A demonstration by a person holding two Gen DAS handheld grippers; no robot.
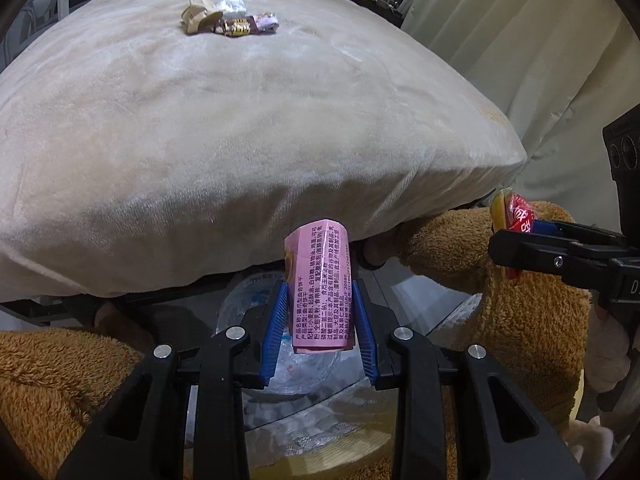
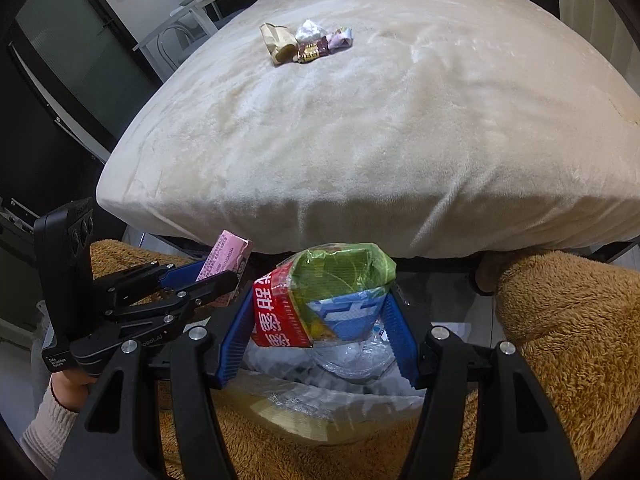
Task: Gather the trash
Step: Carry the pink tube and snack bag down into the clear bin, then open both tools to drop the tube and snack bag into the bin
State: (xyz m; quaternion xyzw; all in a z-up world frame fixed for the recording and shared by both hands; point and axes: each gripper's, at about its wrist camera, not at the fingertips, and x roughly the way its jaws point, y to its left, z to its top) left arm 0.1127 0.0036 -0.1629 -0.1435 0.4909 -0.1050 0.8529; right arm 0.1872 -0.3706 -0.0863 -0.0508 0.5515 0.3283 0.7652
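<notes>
Trash: in the left wrist view, a pink wrapper (image 1: 320, 288) stood clamped in the left gripper (image 1: 320, 328) above a lined bin (image 1: 304, 364); more wrappers (image 1: 230, 14) lay far off on the bed (image 1: 240, 128). In the right wrist view, the right gripper (image 2: 316, 328) clasped a crumpled snack bag (image 2: 320, 300) over the same bin (image 2: 352, 360).

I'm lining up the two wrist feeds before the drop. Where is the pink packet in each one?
Left wrist: pink packet at lower centre, upright, clamped by the left gripper.
Right wrist: pink packet at left of centre, poking up from the left gripper.
Shared landmark: the trash pile far up the beige bed.
</notes>
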